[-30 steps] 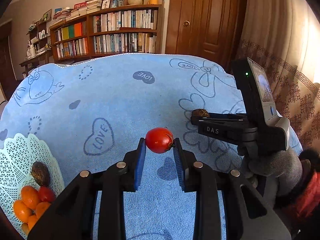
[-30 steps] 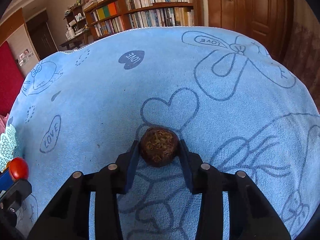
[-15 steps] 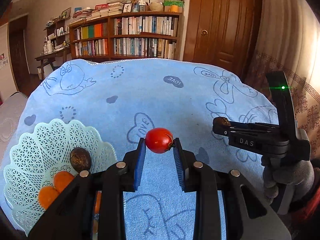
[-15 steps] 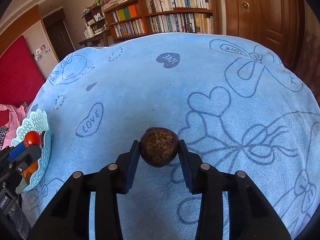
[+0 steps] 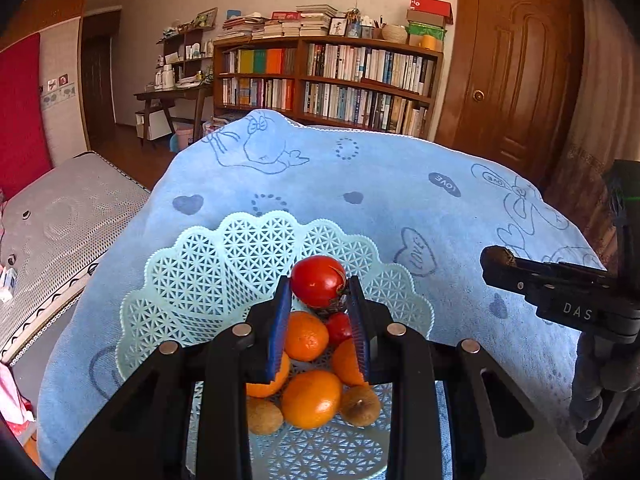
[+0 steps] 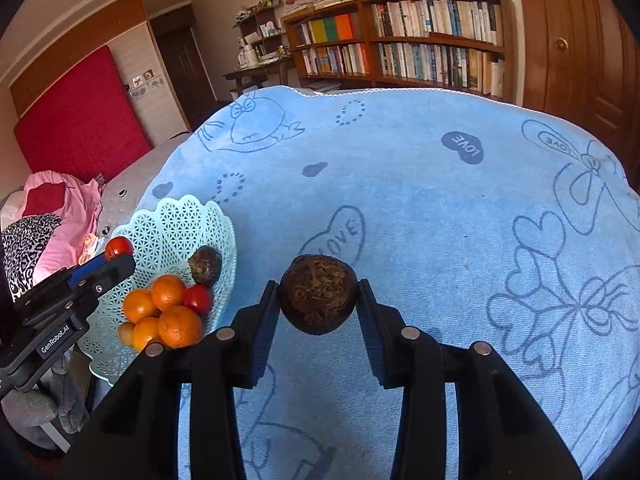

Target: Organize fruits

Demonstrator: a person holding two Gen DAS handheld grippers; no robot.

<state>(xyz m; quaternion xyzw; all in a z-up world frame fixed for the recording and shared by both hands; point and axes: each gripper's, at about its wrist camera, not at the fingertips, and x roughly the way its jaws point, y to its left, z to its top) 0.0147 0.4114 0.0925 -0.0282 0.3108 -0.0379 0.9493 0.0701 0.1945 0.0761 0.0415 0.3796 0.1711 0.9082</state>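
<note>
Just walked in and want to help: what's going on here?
A person is sorting fruit with two handheld grippers. The left gripper holds a red tomato above the lattice basket, which already has oranges in it. The right gripper holds a dark brown fruit over the blue towel.

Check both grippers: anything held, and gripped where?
Left gripper holds a red tomato by its two opposite sides, above the basket. Right gripper holds a dark brown round fruit the same way, fingers at its widest part.

A home: bookshelf (image 5: 328, 80), wooden door (image 5: 516, 64), bed mattress (image 5: 52, 216).
</note>
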